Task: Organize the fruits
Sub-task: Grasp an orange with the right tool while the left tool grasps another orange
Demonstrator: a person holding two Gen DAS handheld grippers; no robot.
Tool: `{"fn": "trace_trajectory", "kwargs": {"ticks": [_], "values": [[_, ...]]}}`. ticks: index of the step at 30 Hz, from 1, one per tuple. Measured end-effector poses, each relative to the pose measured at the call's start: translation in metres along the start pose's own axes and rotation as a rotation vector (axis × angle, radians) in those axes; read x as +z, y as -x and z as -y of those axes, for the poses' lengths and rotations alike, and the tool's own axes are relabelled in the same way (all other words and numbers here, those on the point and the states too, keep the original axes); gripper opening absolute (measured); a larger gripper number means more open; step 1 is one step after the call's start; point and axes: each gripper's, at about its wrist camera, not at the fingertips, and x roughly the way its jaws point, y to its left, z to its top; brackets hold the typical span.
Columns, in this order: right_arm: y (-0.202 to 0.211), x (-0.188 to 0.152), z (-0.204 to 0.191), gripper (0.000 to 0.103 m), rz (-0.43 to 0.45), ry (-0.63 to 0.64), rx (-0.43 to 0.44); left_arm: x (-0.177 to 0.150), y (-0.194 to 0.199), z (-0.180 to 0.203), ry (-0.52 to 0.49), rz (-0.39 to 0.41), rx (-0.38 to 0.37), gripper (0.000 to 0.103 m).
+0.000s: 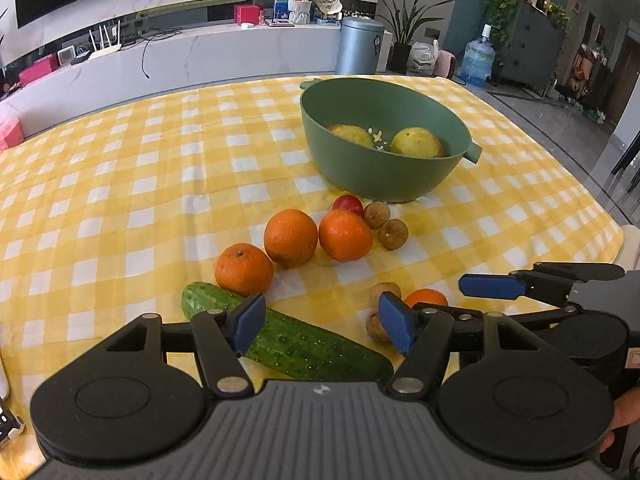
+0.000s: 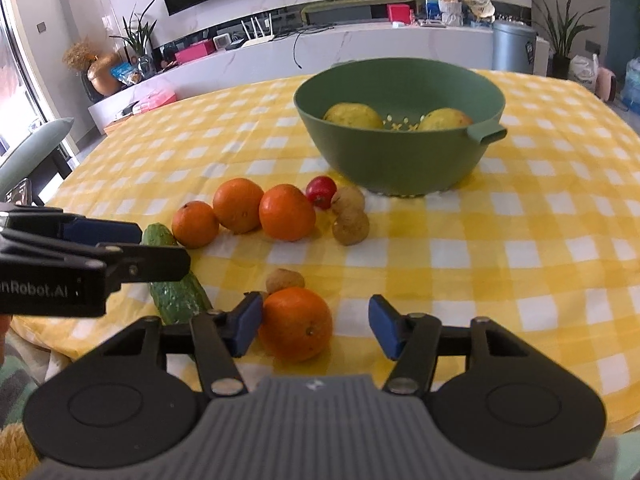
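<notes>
I'm bringing both tools in low over the yellow checked surface (image 2: 500, 240), each angled steeply downward. My right gripper (image 2: 314, 326) is standing with jaws spread around the nearest orange (image 2: 295, 328): the left pad (image 2: 246, 326) is looking just about against its skin, the right pad (image 2: 384, 328) is showing a clear gap, so nothing is pinched yet. My left gripper (image 1: 324, 326) is also standing with jaws spread, straddling the cucumber (image 1: 288, 336), whose long axis is running diagonally across the jaws rather than between them; neither pad is pressing on it. The green colander bowl (image 2: 400, 160) is sitting straight ahead, well beyond both tools, with two yellow fruits (image 2: 352, 116) already inside. Three more oranges (image 2: 240, 210), a red fruit (image 2: 321, 191) and small brown fruits (image 2: 351, 227) are lying between. I'm judging the orange the readier grab.
</notes>
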Motion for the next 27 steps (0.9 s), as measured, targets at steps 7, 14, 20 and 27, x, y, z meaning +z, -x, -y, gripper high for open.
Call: {"fn": "trace_trajectory", "kwargs": {"ticks": [7, 14, 20, 27], "values": [[-0.012, -0.001, -0.003, 0.048, -0.045, -0.005, 0.059, -0.001, -0.002, -0.002, 0.006, 0.006, 0.010, 0.077], [-0.009, -0.003, -0.007, 0.039, -0.025, 0.012, 0.047, 0.005, -0.009, -0.008, -0.001, 0.033, 0.050, 0.077], [-0.003, 0.005, 0.011, 0.039, 0.056, -0.093, -0.024, 0.016, -0.024, -0.017, -0.041, 0.010, 0.110, 0.075], [-0.014, 0.011, 0.022, 0.039, 0.054, -0.161, -0.045, 0.033, -0.049, -0.018, -0.166, -0.098, 0.158, 0.072]]}}
